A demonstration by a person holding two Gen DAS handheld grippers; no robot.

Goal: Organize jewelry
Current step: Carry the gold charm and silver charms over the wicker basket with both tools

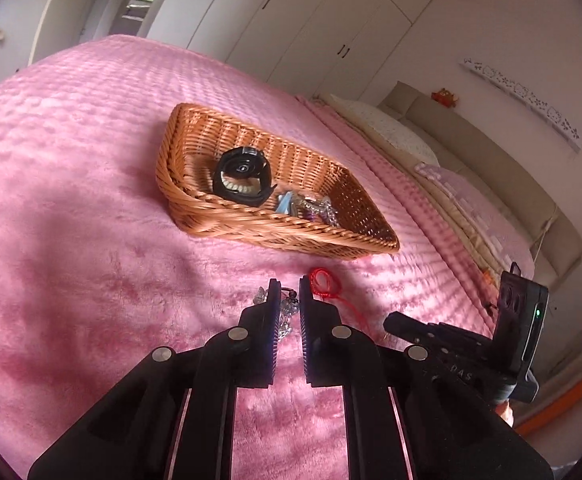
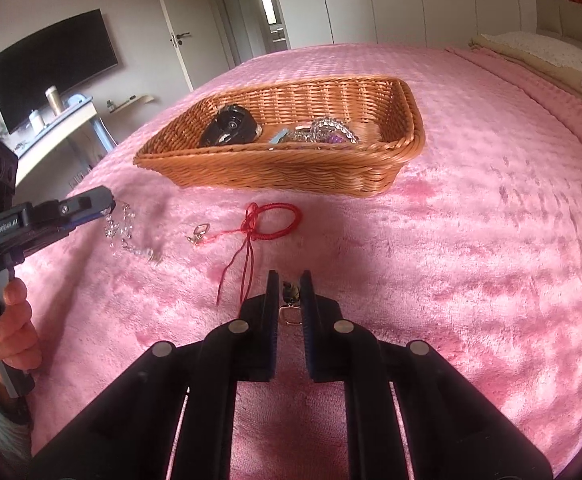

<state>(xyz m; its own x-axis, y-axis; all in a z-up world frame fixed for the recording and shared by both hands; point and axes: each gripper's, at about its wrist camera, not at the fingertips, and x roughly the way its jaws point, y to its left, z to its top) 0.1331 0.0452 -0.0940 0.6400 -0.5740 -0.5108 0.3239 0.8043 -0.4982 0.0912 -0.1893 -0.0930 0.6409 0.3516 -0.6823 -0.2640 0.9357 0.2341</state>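
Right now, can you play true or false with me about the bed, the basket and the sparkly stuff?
1. The wicker basket sits on the pink blanket. True.
2. The red string bracelet is in the basket. False: it lies on the blanket, in front of the basket.
3. The black watch is in the basket. True.
4. The left gripper holds nothing. False: its fingers pinch a crystal bead chain.
5. The right gripper is shut on a small metal clasp piece. True.

A home bedroom: a bed under a pink blanket [image 2: 471, 208], pillows [image 1: 395, 132] at upper right, white wardrobes [image 1: 291, 20] behind, a wall television [image 2: 51, 64] (upper left).
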